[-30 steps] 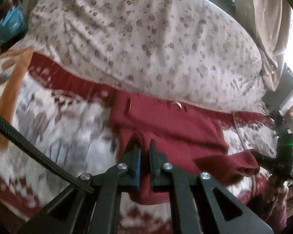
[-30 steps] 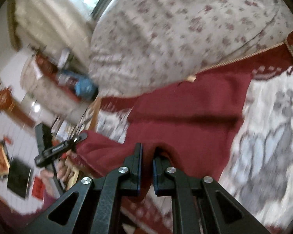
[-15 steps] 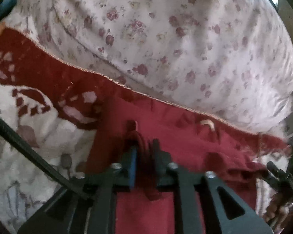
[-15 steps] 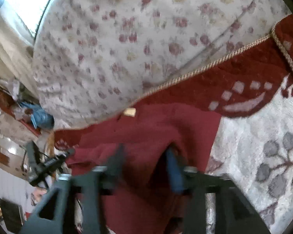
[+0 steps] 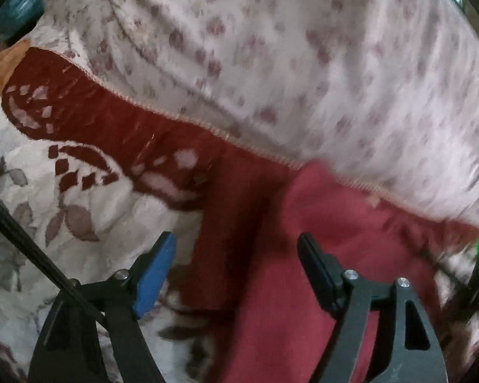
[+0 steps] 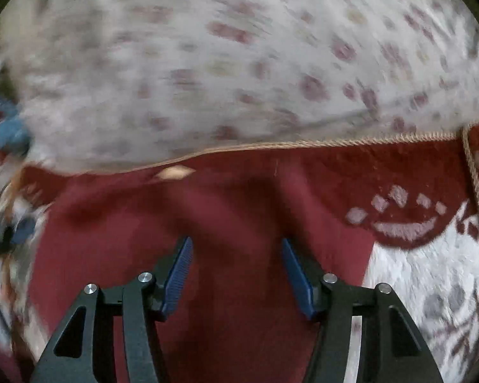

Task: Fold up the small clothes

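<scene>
Both grippers (image 5: 236, 255) (image 6: 236, 261) tilted down, jaws spread above red garment (image 6: 239, 319).

A white floral-print quilt (image 5: 287, 63) is filling the upper half of both wrist views, blurred. Below it a red-and-white patterned bedspread (image 5: 64, 191) with corded trim (image 6: 335, 142) is covering the bed. Something blue (image 5: 20, 3) is showing at upper left, unidentifiable. Daylight is glinting at upper right.
</scene>
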### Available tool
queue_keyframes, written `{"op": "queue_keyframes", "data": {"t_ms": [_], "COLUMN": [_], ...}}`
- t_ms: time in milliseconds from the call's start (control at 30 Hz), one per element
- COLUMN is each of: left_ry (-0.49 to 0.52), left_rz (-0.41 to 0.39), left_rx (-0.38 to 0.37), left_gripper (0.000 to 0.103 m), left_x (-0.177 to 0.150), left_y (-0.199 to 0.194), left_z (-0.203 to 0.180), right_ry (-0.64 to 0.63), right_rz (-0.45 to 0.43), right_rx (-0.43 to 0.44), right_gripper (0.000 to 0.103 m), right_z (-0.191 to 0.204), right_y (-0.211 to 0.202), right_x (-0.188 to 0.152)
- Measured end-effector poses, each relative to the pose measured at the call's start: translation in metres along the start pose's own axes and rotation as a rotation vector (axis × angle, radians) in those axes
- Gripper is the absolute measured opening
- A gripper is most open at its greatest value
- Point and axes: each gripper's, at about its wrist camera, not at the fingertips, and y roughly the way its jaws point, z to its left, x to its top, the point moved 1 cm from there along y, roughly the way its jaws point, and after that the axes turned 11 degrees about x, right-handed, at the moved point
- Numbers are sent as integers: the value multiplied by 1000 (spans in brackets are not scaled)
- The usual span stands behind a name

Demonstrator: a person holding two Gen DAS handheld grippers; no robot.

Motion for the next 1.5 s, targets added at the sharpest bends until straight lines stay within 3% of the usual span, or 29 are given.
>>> {"op": "queue_keyframes", "data": {"t_ms": [100, 167, 267, 467, 533, 600, 667, 800, 933, 1033, 1067, 1167, 1233, 1500], "left_ry": [32, 48, 89, 210, 235, 256, 261, 227, 187, 152, 139, 105, 79, 73], "left_rz": [10, -3, -36, -40, -35, -36, -39, -37, -34, -34, -27, -15, -12, 2], "left_rx": [20, 4, -27, -33, -24, 6, 40, 44, 61, 59, 62, 67, 62, 71], "left_gripper": [77, 77, 77, 77, 77, 77, 77, 77, 77, 77, 77, 77, 77, 77], "left_x": [-7, -8, -12, -38, -46, -52, -59, -72, -70, -68, -67, -64, -62, -62], "left_y": [5, -1, -16, -39, -45, -52, -58, -53, -41, -39, -36, -31, -29, -21], "left_z": [3, 3, 1, -4, -4, -1, 5, 14, 17, 20, 22, 26, 28, 32], "right_ry": [22, -16, -29, -46, -71, -113, -136, -113, -79, -61, -56, -56, -91, -320], "right_rz": [-11, -53, -66, 20, 41, 80, 68, 16, 135, 91, 52, 19, 34, 87], "right_rx": [23, 38, 48, 87, 101, 70, 20, 54, 12, -2, 6, 84, 151, 192], "right_gripper": [62, 63, 73, 72, 59, 18, 7, 7, 9, 23, 32, 40, 40, 40], "right_z": [-6, 3, 8, 18, 27, 31, 32, 30, 22, 31, 36, 53, 79, 193], "right_y": [-6, -40, -82, -113, -104, -91, -86, -113, -93, -110, -118, -116, -92, 55], "right_x": [8, 0, -24, -96, -114, -127, -127, -117, -124, -118, -113, -93, -78, -26]}}
